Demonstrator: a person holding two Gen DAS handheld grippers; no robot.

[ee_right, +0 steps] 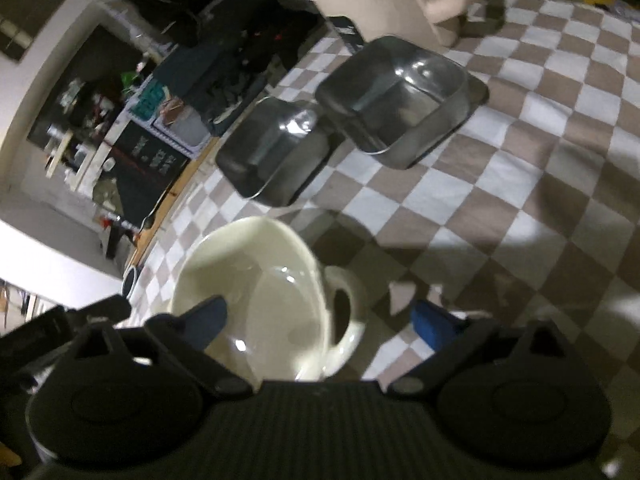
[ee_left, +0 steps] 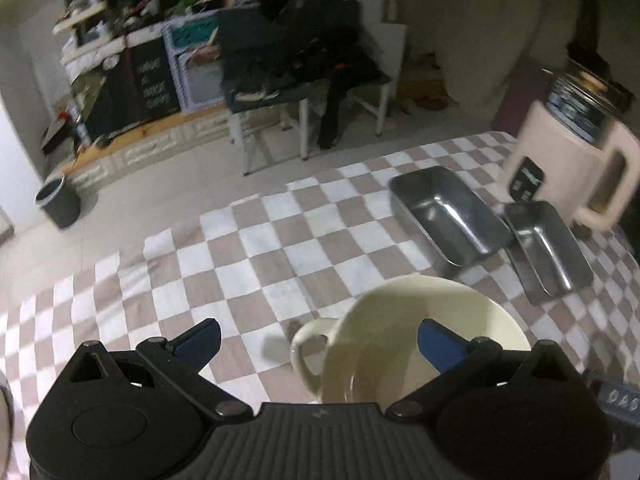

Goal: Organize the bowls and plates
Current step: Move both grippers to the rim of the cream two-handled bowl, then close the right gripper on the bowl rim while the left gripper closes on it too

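Both sets of tongs hung wide open over the checked cloth (ee_left: 248,256) on the desk, gripping nothing. The left tongs (ee_left: 320,340) had one blue finger (ee_left: 438,346) over the cream bowl (ee_left: 424,336), the other finger out over bare cloth; whether any pad touched the rim I could not tell. In the right wrist view the right tongs (ee_right: 320,320) straddled the same bowl's handle (ee_right: 348,312), one finger above the basin, one beyond the handle. Past the bowl, toward the far edge, two steel trays sat just beside each other, the larger tray (ee_left: 448,216) and the smaller tray (ee_left: 548,248), with a beige jug (ee_left: 576,164) behind them.
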